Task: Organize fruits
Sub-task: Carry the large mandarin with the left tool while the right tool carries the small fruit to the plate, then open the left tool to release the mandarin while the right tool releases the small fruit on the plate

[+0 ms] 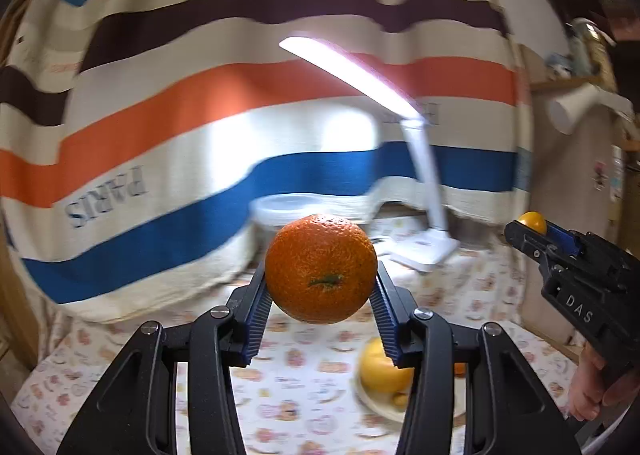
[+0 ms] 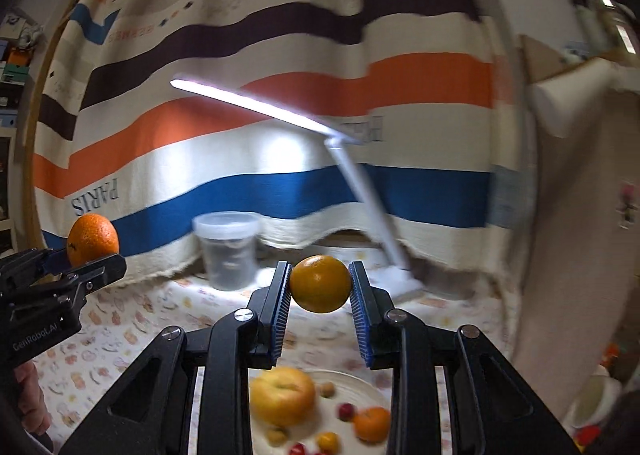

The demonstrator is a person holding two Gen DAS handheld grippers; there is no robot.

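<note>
My left gripper (image 1: 321, 287) clamps round orange tangerine (image 1: 321, 269) mid-air — stem facing camera. Right gripper (image 1: 530, 233) at frame edge pinches small yellow-orange fruit (image 1: 533, 221). Below — blurred pale plate (image 1: 374, 401), large yellow fruit (image 1: 382, 371).

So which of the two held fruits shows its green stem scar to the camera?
The big orange mandarin in the left gripper; the smaller yellow-orange fruit in the right gripper shows smooth skin.

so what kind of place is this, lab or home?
Likely a home: a table under a cartoon-print cloth, a striped blanket hung as backdrop, a white desk lamp, a cream plate of fruit.
</note>
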